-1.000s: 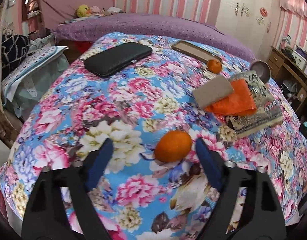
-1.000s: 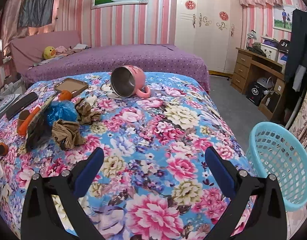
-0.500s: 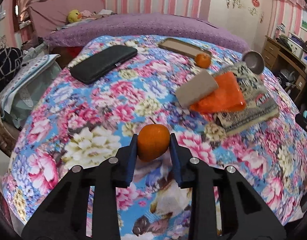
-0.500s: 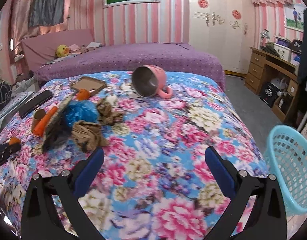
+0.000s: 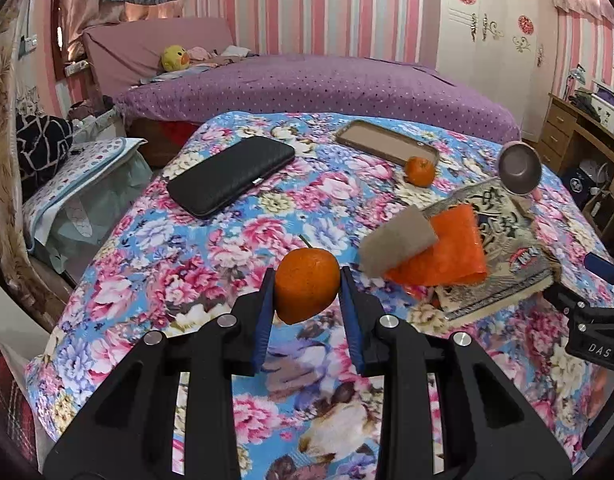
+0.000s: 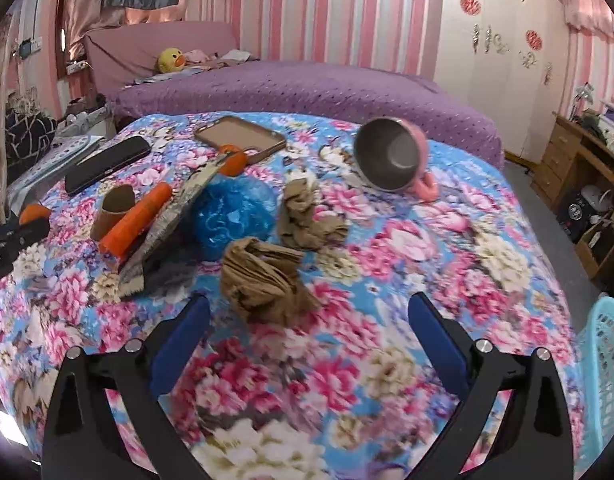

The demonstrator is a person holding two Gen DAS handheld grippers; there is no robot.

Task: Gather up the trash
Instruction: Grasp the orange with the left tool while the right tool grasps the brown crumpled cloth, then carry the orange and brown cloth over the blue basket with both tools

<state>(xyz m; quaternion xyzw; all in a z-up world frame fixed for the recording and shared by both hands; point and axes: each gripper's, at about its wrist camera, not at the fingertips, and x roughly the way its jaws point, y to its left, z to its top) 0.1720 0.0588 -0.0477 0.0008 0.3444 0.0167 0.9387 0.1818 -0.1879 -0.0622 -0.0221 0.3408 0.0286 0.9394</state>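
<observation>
The left claw (image 5: 307,292) is clamped on an orange (image 5: 307,286), its blue pads pressed against both sides and the fruit lifted clear of the flowered bed cover (image 5: 227,248). The orange is round, bright and dimpled, with a thin stem stub on top. A second orange (image 5: 419,171) lies farther back beside a brown phone case (image 5: 381,144). The right claw (image 6: 307,320) stands wide with nothing between its pads, above a crumpled brown wad (image 6: 263,280), possibly paper or cloth; blur makes it hard to tell. A blue plastic bag (image 6: 231,216) lies beyond it, and a light-blue basket (image 6: 603,380) stands off the bed's right edge.
</observation>
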